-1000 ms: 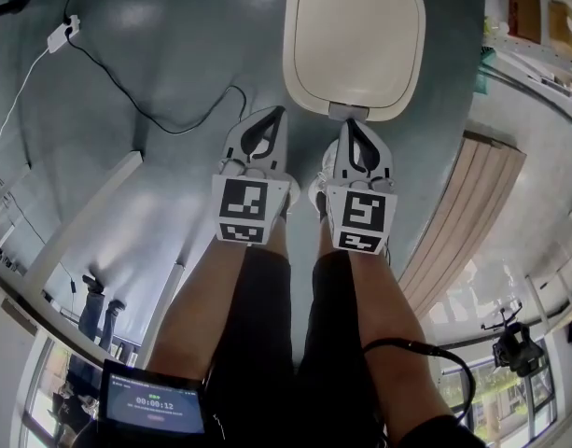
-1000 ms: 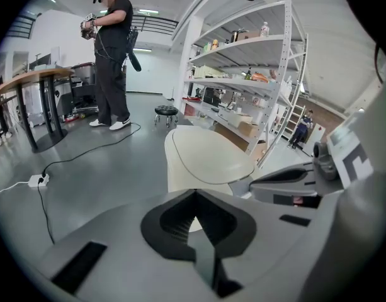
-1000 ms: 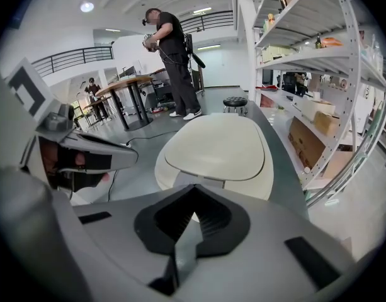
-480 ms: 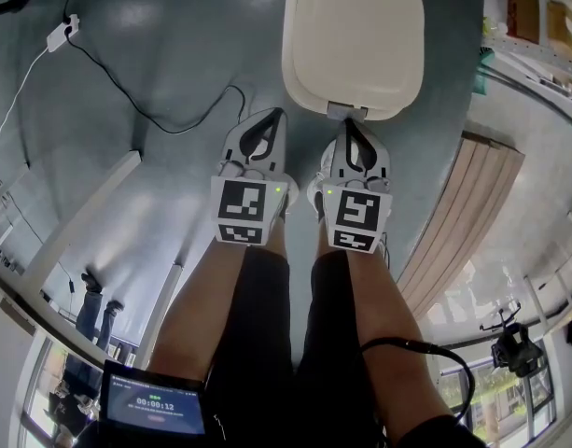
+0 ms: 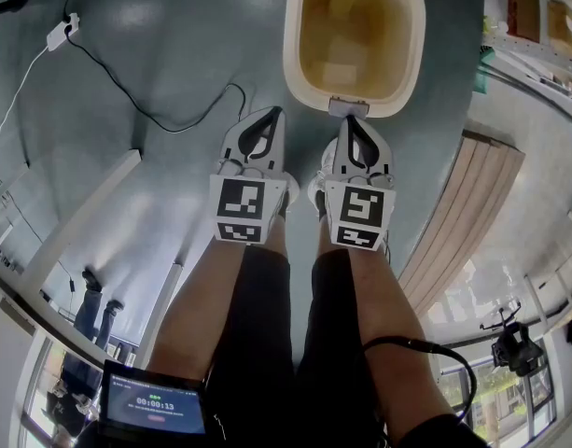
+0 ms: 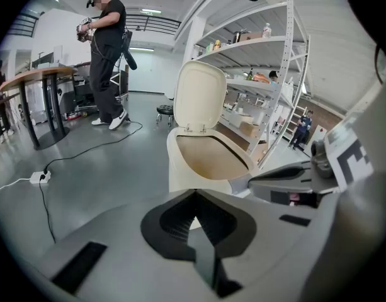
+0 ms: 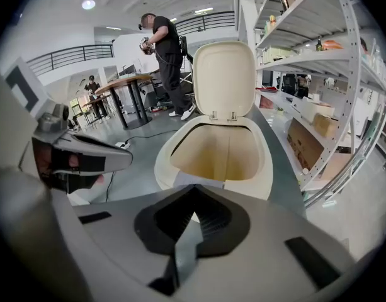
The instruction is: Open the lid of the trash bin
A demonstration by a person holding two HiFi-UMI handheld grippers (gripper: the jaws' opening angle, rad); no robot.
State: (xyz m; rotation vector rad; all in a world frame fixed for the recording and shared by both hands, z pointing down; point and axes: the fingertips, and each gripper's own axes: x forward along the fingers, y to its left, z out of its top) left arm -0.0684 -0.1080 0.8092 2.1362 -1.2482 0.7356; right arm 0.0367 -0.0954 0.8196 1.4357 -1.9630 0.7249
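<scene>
Lower left of the head view: small lit screen (image 5: 155,406). Above it the wearer's arms (image 5: 220,315) run up the frame to the two grippers, side by side at mid-frame.

Left gripper (image 5: 278,112): jaws drawn together to a point, nothing between them. Its own view confirms this. It hangs over the floor (image 5: 174,54) just left of the bin, not touching it.

Right gripper (image 5: 347,119): jaws likewise together, holding nothing. Its tip sits at the grey tab (image 5: 348,107) on the bin's near rim. Whether it touches or stops just short cannot be told.

Bin (image 5: 292,49): top centre of the head view, standing on the floor. Change: half a second ago the cream lid lay flat over it. Now the inside shows, tan and apparently empty. Lid (image 7: 223,80) stands upright on its hinges at the far rim, face-on in both gripper views.

Reading: pressing the tab likely released the lid, and the task looks done. What remains is to see that the lid stays up once the gripper backs off.

Farther off: black cable (image 5: 127,101) across the floor at upper left. Shelves (image 7: 318,55) at right. A person (image 7: 166,49) stands well behind the bin.
</scene>
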